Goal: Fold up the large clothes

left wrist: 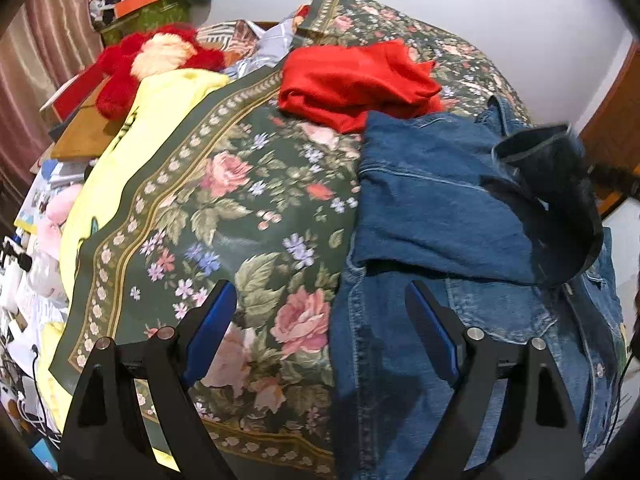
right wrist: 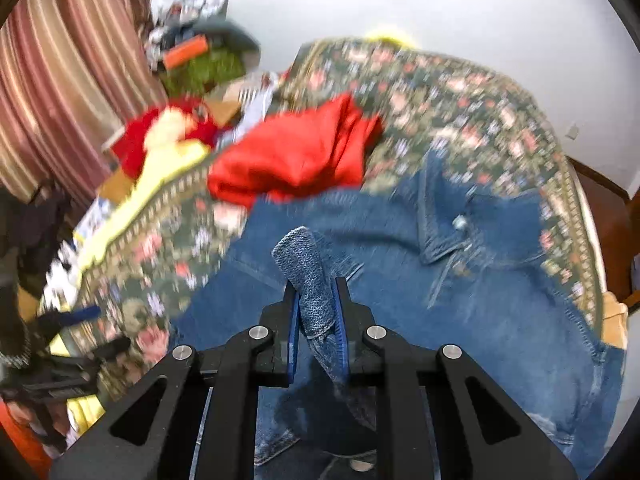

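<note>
Right gripper (right wrist: 316, 304) pinching denim jacket (right wrist: 460, 300) fold, left gripper (left wrist: 320, 316) spread, writing possibly illegible

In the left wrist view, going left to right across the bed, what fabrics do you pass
yellow cloth → floral bedspread → denim jacket. The red garment lies farther back, spanning the bedspread and the jacket's top edge, so it has no clear place in the order.

1. The left gripper (left wrist: 320, 320) has black angular arms with triangular cut-outs, round silver pins at the joints, and flat blue pads on its fingers.
2. The right gripper (right wrist: 316, 312) shares the same black frame, silver pins and blue pads.
</note>
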`<state>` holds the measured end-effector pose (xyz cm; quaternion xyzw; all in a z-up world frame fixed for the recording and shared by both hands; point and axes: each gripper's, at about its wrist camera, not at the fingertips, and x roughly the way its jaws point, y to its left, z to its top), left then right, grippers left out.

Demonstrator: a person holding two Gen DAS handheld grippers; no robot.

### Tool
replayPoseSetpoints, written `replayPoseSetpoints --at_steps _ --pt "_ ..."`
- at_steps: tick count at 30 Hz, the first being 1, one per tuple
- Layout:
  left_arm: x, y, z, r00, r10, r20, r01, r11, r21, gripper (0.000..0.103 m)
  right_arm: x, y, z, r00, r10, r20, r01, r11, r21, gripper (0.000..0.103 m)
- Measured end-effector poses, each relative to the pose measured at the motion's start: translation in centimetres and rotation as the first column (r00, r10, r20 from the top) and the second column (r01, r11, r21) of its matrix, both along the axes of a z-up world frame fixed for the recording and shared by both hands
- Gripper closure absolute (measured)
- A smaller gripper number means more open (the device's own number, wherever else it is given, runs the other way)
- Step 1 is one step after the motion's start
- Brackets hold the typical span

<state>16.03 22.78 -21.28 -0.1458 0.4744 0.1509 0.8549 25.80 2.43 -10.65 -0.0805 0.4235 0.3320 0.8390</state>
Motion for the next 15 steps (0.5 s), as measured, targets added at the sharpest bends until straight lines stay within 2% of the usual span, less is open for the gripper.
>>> replayPoseSetpoints --at_steps 5,10,13,15 --pt "0.9 -1.4 1.2 0.999 -0.034 0.007 0.033 0.998 0.048 0.017 0.9 -4.2 4.6 0.992 -0.097 0.083 0.089 0.991 0.103 0.090" --pt "1.6 -2.8 2.3 0.998 -0.060 0.025 0.058 0.996 0.061 0.017 1.0 -9.1 8.5 0.972 -0.186 0.144 0.154 0.967 0.205 0.090" --pt "2.3 -3.7 2.7 0.997 -0.076 0.028 0.073 0.994 0.078 0.017 0.4 -11.2 9.2 0.959 -0.218 0.184 0.176 0.960 0.219 0.090" --pt "2.6 -4.3 3.0 0.996 -0.084 0.030 0.082 0.994 0.078 0.017 0.3 -12.5 8.8 0.954 -0.239 0.180 0.197 0.955 0.223 0.091"
